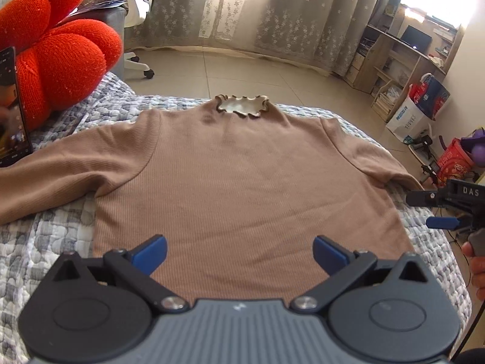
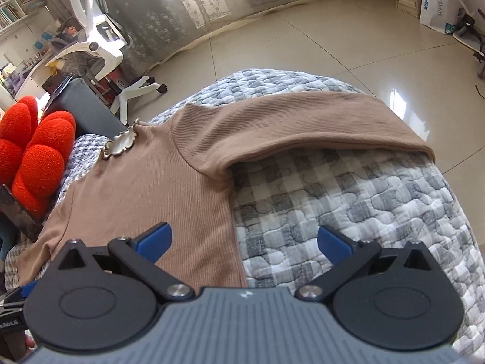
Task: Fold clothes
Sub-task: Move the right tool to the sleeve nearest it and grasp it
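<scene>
The tan ribbed top [image 1: 242, 182] lies flat, front up, on the grey-and-white checked quilt [image 2: 348, 212], its hem toward both grippers and its frilled collar [image 1: 242, 106] at the far end, so its long axis runs straight away from the person. The left gripper [image 1: 239, 254] hovers over the middle of the hem with its 2 blue fingers spread wide and nothing between them. The right gripper [image 2: 244, 242] sits over the top's right side edge, one finger above the fabric and one above the quilt, also spread and empty; in the left wrist view it shows at the right margin [image 1: 436, 212], just beside the right sleeve end.

That right sleeve [image 2: 303, 127] stretches outward across the quilt, nearer the right gripper, so a first fold of it probably falls to that side. The left sleeve [image 1: 60, 176] runs out toward a red knitted cushion [image 1: 51, 48] and a phone [image 1: 12, 106].

The top looks smooth, with only slight creasing at the armpits.
</scene>
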Available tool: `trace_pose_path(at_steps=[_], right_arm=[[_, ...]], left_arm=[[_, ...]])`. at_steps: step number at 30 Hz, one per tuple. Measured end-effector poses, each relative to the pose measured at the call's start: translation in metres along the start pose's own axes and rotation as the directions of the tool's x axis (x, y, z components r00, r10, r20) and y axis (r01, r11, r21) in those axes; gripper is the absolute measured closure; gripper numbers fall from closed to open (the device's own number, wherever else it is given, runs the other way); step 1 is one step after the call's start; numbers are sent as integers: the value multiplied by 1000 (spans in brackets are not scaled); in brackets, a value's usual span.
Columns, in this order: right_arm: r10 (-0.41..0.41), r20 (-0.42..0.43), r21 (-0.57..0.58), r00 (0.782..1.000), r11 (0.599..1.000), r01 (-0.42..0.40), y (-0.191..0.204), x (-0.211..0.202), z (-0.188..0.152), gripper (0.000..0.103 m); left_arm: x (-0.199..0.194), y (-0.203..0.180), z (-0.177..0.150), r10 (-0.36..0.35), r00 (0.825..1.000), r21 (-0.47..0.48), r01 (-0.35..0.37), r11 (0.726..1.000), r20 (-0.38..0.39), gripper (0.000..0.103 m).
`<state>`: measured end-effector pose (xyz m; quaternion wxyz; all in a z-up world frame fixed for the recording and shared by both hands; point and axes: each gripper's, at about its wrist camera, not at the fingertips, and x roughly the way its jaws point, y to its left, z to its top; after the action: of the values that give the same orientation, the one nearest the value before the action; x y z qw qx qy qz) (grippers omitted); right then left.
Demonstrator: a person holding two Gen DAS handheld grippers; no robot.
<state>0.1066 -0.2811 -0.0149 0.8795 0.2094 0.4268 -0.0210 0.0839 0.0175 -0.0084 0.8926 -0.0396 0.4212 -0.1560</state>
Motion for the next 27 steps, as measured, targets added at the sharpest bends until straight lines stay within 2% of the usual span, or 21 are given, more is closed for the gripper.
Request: trace_pose_path(at_steps=[5,8,13,19,27], right_arm=[[-22,20,-29,1000,999,23,-14,-24,6,0],[-33,31,-25,999,999,34,-22,-34,12,0],[-67,70,-3,995,998,67,-28,-43,23,0],[-96,78,53,992,994,92,-25,-21,32,0],[-133,34,199,991,972,124,-26,23,43,0]], left_arm=[[-6,-2,3,0,1000,-15,0,1000,-3,0],[-13,-7,8,4,1000,14,-4,1000,2,0],[-29,-18,21,-2,999,51,0,999,49,0],[-20,-21,33,-26,997,7,26,1000,73,0],[15,-10,22,24,994,-41,-20,999,107,0]])
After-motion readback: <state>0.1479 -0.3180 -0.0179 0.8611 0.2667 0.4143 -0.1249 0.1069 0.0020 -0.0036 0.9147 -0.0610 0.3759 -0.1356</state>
